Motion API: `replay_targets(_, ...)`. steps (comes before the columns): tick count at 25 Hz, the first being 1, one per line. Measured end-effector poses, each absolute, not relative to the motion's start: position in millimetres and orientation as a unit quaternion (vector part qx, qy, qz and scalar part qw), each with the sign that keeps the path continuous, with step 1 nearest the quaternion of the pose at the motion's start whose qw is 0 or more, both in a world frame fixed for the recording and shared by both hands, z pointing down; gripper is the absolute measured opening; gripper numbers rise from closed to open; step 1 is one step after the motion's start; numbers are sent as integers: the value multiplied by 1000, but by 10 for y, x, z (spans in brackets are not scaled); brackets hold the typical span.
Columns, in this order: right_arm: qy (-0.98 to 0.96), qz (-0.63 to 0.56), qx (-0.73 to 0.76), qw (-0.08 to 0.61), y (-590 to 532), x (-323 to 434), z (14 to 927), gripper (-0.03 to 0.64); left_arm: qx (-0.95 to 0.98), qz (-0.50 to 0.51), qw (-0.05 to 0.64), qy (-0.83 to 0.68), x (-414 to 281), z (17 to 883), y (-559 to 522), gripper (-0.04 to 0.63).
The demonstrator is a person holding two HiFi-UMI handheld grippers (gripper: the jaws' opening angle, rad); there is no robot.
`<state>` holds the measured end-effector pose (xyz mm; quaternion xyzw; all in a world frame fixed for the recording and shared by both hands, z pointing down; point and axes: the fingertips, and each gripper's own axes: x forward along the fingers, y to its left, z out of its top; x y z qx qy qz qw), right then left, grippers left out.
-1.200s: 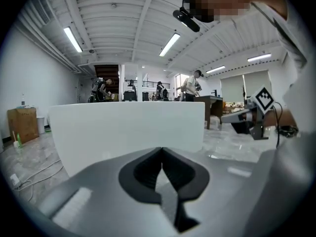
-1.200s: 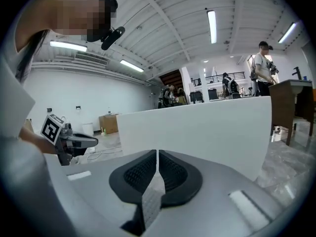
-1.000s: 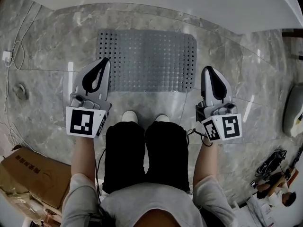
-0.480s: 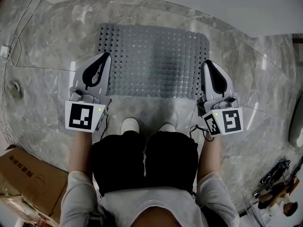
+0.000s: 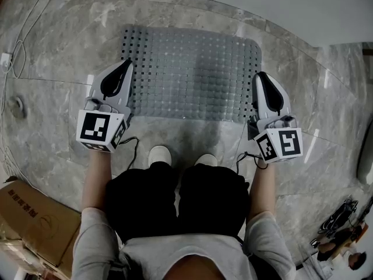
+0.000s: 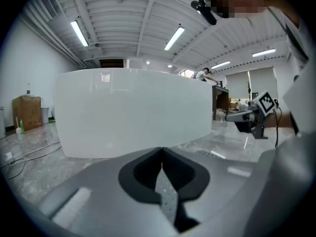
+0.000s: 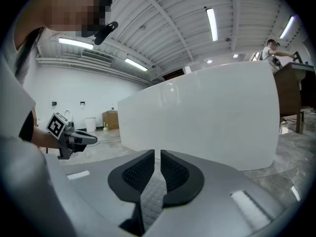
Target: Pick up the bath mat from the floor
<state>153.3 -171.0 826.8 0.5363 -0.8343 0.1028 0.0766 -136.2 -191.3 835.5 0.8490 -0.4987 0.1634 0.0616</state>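
Grey translucent rubber bath mat (image 5: 192, 74), studded with a grid of holes and bumps: flat on the grey veined marble floor (image 5: 52, 74). Its long axis runs left to right across the head view, parallel to the white glossy tub wall (image 5: 245, 4) just beyond its far edge. The near long edge faces the person's white shoes (image 5: 159, 154), which stand a little short of it.

Left gripper (image 5: 127, 63): tips above the mat's left short edge, pointing toward the tub. Jaws fully together, pads meeting tip to tip, nothing clamped. The mat's bumpy surface shows below through the slot behind the tips. Whether the tips touch the mat cannot be told.

Right gripper (image 5: 260, 74): tips above the mat's right short edge, pointing the same way. Jaws parted by a narrow slit and have just been opening. Nothing sits between the ribbed pads; the mat's texture shows underneath. Contact with the mat cannot be told.

The grippers are well apart, one at each end of the mat.

Further out: brown cardboard box (image 5: 35, 214) at the lower left, thin white cable (image 5: 18, 60) looping along the floor at left.
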Motion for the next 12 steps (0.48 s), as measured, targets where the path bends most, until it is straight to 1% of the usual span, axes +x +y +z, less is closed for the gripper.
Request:
replay_targets(3, -828, 112, 545, 67, -1734, 1619, 8390, 41, 839, 174, 64, -511, -1440, 8495, -1976, 2)
replay_targets(6, -818, 123, 559, 58, -1740, 1705, 8525, 43, 828, 194, 84, -520, -1558, 8693, -2019, 9)
replay_targets(8, -815, 130, 561, 62, -1725, 1746, 8618, 48, 821, 206, 96, -524, -1639, 8822, -2018, 18)
replay_targets(12, -817, 142, 553, 80, -1711, 1805, 8804, 64, 811, 226, 98, -531, -1783, 9048, -2024, 48)
